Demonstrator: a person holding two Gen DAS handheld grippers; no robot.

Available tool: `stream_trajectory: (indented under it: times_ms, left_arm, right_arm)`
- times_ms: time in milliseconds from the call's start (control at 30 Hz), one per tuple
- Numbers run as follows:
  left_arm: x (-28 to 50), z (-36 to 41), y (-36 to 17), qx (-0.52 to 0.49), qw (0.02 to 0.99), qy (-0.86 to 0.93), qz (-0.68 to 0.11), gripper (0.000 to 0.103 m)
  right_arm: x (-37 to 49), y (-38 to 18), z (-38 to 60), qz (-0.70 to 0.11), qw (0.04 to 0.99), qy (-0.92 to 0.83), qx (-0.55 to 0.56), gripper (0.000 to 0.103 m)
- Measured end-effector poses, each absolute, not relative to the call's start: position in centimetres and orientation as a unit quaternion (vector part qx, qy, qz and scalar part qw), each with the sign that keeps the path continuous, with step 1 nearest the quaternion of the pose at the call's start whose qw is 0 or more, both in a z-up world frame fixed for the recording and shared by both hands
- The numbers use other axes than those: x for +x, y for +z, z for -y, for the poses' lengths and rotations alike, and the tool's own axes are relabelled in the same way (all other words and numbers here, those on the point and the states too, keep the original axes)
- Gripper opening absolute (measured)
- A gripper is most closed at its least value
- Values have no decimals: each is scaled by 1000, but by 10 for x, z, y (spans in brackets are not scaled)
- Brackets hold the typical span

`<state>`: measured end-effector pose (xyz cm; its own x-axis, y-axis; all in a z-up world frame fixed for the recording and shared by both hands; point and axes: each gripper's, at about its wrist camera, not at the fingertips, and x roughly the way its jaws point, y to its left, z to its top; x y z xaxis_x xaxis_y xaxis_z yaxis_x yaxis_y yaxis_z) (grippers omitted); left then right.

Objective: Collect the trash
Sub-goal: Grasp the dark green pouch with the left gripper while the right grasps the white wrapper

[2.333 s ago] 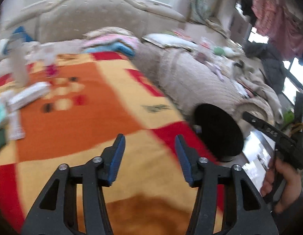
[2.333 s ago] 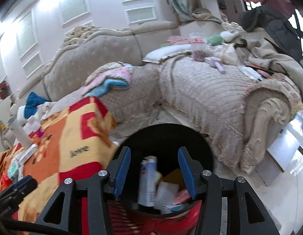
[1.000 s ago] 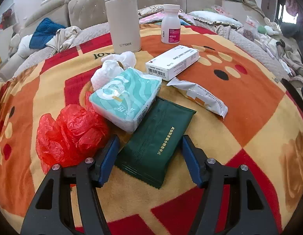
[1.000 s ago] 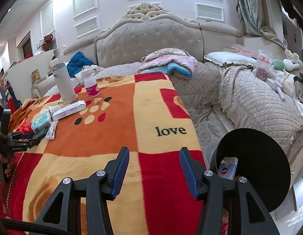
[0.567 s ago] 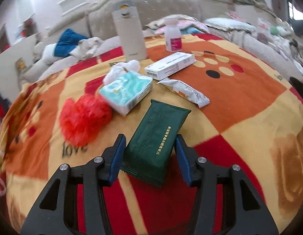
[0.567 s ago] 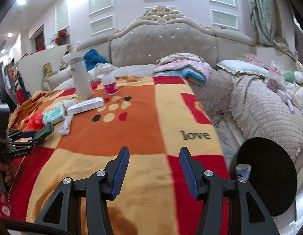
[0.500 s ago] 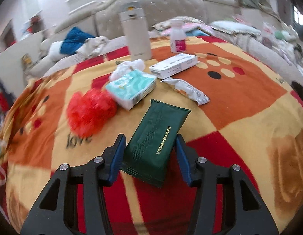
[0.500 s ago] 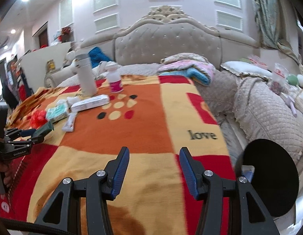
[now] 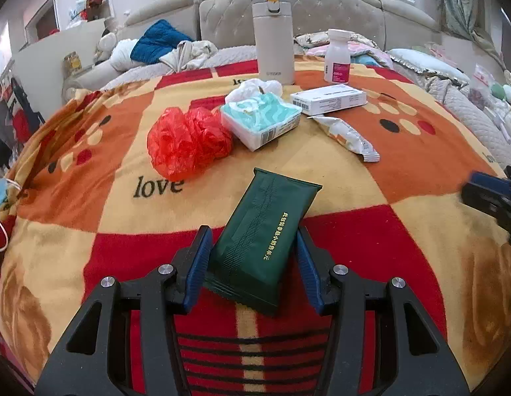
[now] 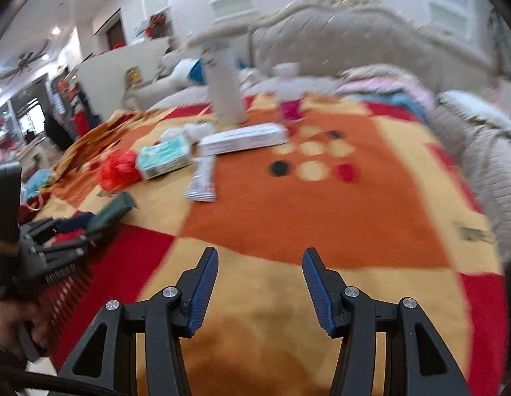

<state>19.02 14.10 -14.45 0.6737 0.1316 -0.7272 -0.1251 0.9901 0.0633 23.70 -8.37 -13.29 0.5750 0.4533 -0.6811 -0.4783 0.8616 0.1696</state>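
a checked blanket (image 9: 404,227) in red, orange and yellow, printed with the word "love", is spread over the surface and fills most of both views. behind it a tufted sofa (image 9: 338,16) is seen. at the far edge a tall flask (image 9: 272,38) is stood upright, with a small bottle (image 9: 336,56) just to its right. nearer, a white box (image 9: 328,99) is laid flat, and to its left a teal tissue pack (image 9: 260,120) is set, with a crumpled white bag (image 9: 254,87) touching its far side. a crumpled red bag (image 9: 186,140) is laid just left of the tissue pack. a silver wrapper (image 9: 348,137) is laid near the box, on its near side.

a dark green pack (image 9: 263,242) is pinched between the fingers of the left gripper (image 9: 254,260), its far end pointing away and to the right; both blue pads are pressed on its sides. whether it is lifted clear of the blanket cannot be told.

the right gripper (image 10: 260,288) is held spread over bare blanket at the near right, with nothing between its fingers. its view is blurred.
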Motion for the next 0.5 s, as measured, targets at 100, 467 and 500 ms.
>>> stream_trajectory:
  times_ms: [100,467,500]
  left_arm:
    - [189,-148,-145,-16,914,73,-398,49]
    - [190,-165,-146,-67,911,85,-399,49]
    - [190,-165,-147,-67,910,87,-400,49]
  right_arm:
    - [260,-136,54,-396,869,298,-11,51]
    - [310,-144,-22,-410,854,314,-63,51]
    - [313,-146,-29,-410,856,306,-75,51]
